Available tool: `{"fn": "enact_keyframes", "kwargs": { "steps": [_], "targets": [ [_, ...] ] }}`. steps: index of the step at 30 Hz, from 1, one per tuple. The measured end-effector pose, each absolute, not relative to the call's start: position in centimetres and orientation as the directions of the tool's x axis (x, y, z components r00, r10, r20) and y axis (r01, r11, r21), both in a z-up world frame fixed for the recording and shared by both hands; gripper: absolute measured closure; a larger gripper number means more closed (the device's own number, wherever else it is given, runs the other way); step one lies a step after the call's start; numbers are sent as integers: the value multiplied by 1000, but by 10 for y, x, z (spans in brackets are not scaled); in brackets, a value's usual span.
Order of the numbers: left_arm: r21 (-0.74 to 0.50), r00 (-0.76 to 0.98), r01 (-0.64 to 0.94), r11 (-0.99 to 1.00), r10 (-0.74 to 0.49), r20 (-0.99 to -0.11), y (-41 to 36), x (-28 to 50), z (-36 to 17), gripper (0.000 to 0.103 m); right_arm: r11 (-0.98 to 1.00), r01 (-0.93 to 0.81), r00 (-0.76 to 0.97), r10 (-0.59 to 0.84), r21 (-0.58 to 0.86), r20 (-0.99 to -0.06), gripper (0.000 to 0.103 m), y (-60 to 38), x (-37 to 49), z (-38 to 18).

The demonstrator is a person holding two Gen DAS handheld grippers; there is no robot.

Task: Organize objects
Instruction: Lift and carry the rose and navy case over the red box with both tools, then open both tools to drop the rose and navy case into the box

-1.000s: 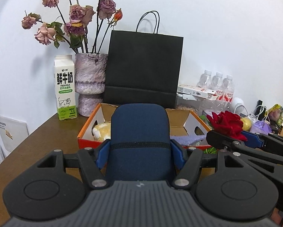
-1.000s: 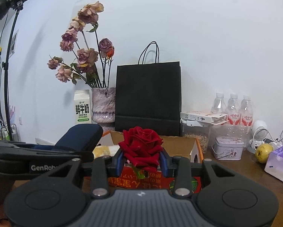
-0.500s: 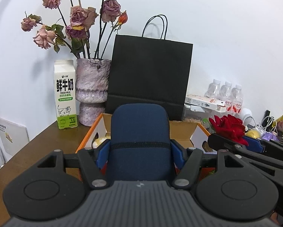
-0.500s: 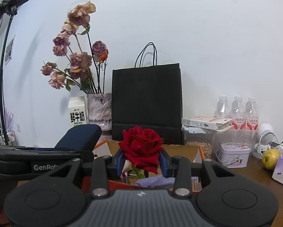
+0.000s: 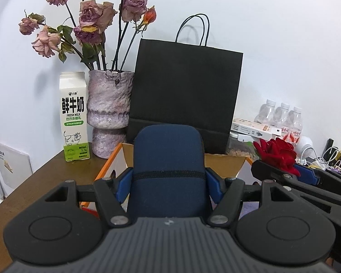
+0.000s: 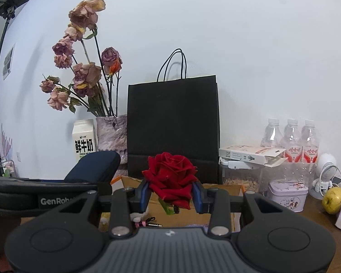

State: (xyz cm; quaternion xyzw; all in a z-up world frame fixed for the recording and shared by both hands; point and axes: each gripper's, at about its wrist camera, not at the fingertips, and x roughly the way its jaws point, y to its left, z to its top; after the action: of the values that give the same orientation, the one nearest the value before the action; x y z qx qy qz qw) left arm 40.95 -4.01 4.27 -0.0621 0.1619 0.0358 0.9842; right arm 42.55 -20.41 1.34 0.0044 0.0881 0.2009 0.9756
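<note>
My left gripper (image 5: 168,182) is shut on a dark blue zippered case (image 5: 168,159), held upright between its blue pads. The case hides much of the orange cardboard box (image 5: 109,163) just beyond it. My right gripper (image 6: 171,195) is shut on a red rose (image 6: 170,177), pinched between both pads. In the left wrist view the rose (image 5: 277,152) and the right gripper's black arm show at the right. In the right wrist view the blue case (image 6: 95,166) shows at the left, above the open box (image 6: 216,218) holding small items.
Against the wall stand a milk carton (image 5: 73,116), a mottled vase of dried roses (image 5: 110,104) and a black paper bag (image 5: 184,91). Water bottles (image 6: 291,141), a glove box (image 6: 250,157), a tin (image 6: 286,195), a small fan (image 6: 325,173) and an apple (image 6: 333,200) crowd the right.
Both grippers have moved closer to the wall with their loads. The vase, bag and carton appear larger, and the box has slid lower in both views.
</note>
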Motion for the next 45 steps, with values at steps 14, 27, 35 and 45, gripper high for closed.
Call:
{"fn": "enact_keyframes", "kwargs": {
  "steps": [14, 27, 35, 45],
  "targets": [
    [-93, 936, -66, 993, 30, -350, -39, 450, 35, 36, 920, -391, 900, 390, 36, -196, 67, -199, 465, 8],
    [-92, 924, -79, 993, 38, -381, -29, 483, 21, 20, 941, -335, 899, 333, 42, -285, 53, -203, 497, -9],
    [-72, 934, -112, 991, 80, -348, -29, 480, 25, 0, 959, -283, 910, 280, 36, -305, 3, -204, 501, -14],
    [-70, 932, -106, 992, 74, -355, -30, 477, 25, 0, 959, -279, 907, 280, 49, -316, 0, -206, 499, -13]
  ]
}}
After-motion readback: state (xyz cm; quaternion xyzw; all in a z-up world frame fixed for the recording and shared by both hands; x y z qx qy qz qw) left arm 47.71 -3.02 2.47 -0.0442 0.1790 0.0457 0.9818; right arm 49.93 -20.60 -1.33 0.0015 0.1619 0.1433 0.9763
